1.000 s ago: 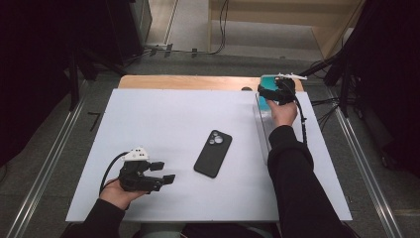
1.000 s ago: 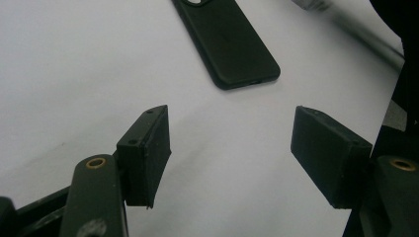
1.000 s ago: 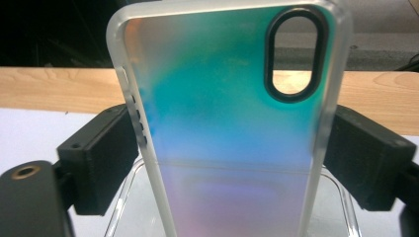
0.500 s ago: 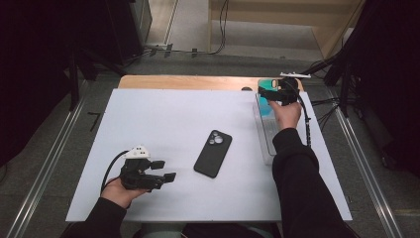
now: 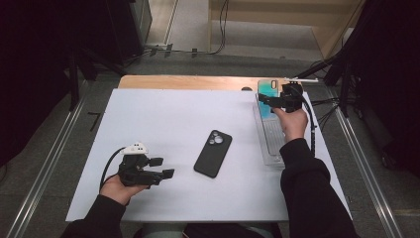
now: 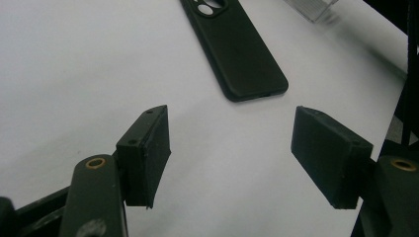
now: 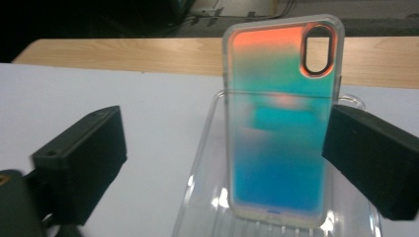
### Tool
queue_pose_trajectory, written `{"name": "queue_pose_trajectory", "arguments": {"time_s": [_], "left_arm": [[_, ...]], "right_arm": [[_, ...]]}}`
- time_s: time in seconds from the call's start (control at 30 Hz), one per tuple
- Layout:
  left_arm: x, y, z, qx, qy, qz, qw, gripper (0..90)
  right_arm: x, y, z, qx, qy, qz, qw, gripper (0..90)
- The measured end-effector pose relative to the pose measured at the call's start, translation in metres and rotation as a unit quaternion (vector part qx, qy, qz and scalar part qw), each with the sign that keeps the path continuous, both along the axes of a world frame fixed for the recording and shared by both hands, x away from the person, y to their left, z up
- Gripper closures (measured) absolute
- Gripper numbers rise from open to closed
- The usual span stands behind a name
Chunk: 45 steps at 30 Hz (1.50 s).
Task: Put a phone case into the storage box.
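A black phone (image 5: 213, 152) lies face down mid-table, and its lower end (image 6: 237, 54) shows ahead of my left gripper's jaws. My left gripper (image 5: 163, 167) rests at the near left, open (image 6: 230, 153) with bare table between its pads. An iridescent teal-and-orange phone case (image 7: 279, 138) stands on end in a clear plastic tray (image 7: 200, 187). My right gripper (image 7: 225, 148) is open around it: the right pad sits at the case's edge and the left pad is well clear. From above, the case (image 5: 269, 91) is at the far end of the tray (image 5: 271, 144), with my right gripper (image 5: 275, 101) over it.
The white board (image 5: 173, 114) covers the table, and a wooden strip (image 5: 188, 82) runs along its far edge. Cables (image 5: 322, 106) trail off the right side. Metal rails and dark floor flank the table.
My right hand has drawn back a little toward the person and lifted, so more of the colourful case is uncovered. The left gripper and the black phone have stayed put.
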<state>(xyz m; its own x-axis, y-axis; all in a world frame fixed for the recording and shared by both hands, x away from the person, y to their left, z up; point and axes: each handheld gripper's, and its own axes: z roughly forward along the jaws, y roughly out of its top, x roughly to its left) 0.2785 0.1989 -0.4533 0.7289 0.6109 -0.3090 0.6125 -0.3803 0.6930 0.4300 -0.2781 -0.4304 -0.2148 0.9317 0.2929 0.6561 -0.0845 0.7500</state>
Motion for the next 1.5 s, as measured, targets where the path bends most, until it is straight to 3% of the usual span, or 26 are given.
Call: {"name": "queue_pose_trajectory", "arguments": {"time_s": [0.13,0.23,0.33,0.43,0.53,0.7,0.97,1.17,1.5], "left_arm": [[0.001,-0.001,0.001,-0.001,-0.001,-0.004,1.0,31.3],[0.002,-0.001,0.002,-0.008,0.003,-0.005,1.0,29.2],[0.003,-0.001,0.003,-0.011,0.002,-0.008,0.9999,29.2],[0.006,-0.003,0.004,-0.014,0.001,-0.013,0.9998,29.2],[0.009,-0.005,0.004,-0.014,-0.001,-0.019,0.9997,29.2],[0.014,-0.009,0.005,-0.011,-0.002,-0.025,0.9996,29.1],[0.023,-0.014,0.005,-0.01,0.001,-0.034,0.9994,29.1],[0.022,-0.022,0.005,-0.009,-0.002,-0.045,0.999,29.1],[0.026,-0.019,0.007,-0.023,0.004,-0.035,0.9991,28.8]], "right_arm": [[-0.011,0.002,0.005,0.007,-0.004,0.028,0.9996,5.0],[-0.021,0.004,0.01,0.004,-0.011,0.048,0.9988,12.9],[-0.031,0.004,0.013,0.007,-0.018,0.064,0.9978,12.9],[-0.039,0.004,0.012,0.027,-0.005,0.098,0.9948,14.1],[-0.047,0.008,0.011,0.014,-0.002,0.12,0.9927,14.1],[-0.061,0.015,0.013,0.012,-0.004,0.152,0.9884,17.7],[-0.089,0.032,0.013,0.019,-0.01,0.21,0.9774,21.0],[-0.105,0.042,0.01,0.014,-0.011,0.24,0.9706,21.9],[-0.13,0.05,0.002,0.013,-0.01,0.282,0.9592,22.1]]}}
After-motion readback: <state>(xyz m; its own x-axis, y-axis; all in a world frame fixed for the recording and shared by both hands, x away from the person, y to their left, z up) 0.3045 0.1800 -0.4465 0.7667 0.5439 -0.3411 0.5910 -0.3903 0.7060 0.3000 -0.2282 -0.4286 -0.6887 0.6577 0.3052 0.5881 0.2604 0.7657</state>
